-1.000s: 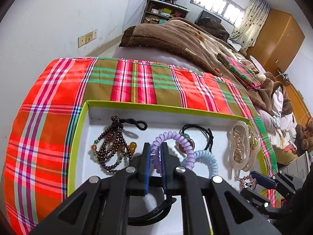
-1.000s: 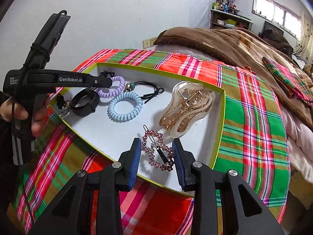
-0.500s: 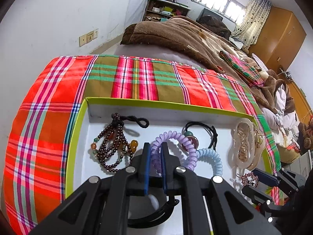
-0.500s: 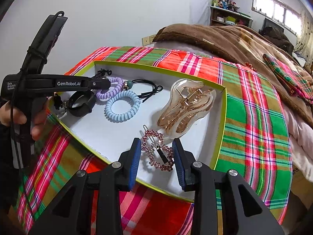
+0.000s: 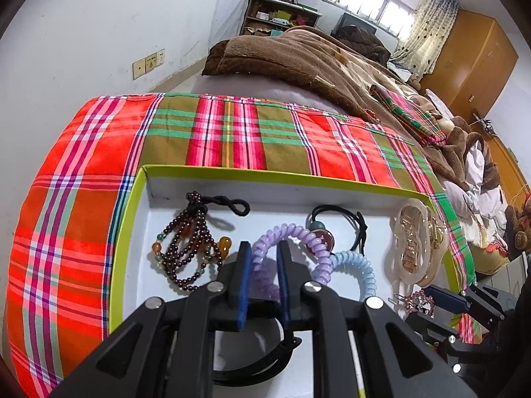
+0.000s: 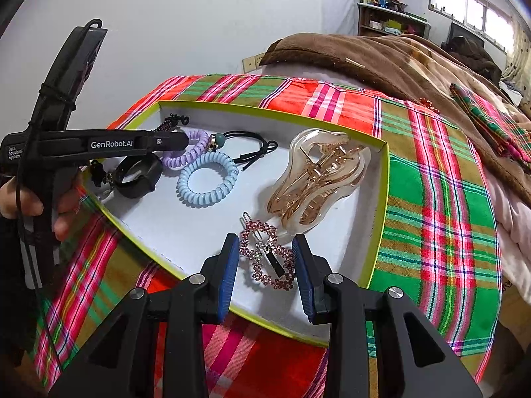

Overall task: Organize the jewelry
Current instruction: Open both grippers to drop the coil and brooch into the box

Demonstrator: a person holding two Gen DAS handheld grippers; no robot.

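Note:
A white tray with a lime-green rim (image 5: 265,175) (image 6: 385,199) lies on a plaid cloth. My left gripper (image 5: 264,248) (image 6: 186,139) straddles a purple coil hair tie (image 5: 298,235) (image 6: 195,152) at the tray's left; its jaws are opening and the pads look just clear of the coil. My right gripper (image 6: 266,242) (image 5: 431,298) is shut on a pink rhinestone hair clip (image 6: 265,255) (image 5: 415,301) near the tray's front edge. Also in the tray are a blue coil tie (image 6: 207,182), a gold-and-clear claw clip (image 6: 318,179), a brown bead bracelet (image 5: 189,252) and a black elastic (image 6: 252,152).
A black ring band (image 6: 137,175) lies under the left gripper. The plaid cloth (image 5: 83,232) covers the bed's end beside a white wall (image 5: 83,33). A brown blanket (image 6: 415,56) is heaped beyond the tray. A hand (image 6: 20,199) holds the left gripper.
The left gripper's jaws have parted around the purple coil tie. The right gripper still grips the pink clip in about the same place.

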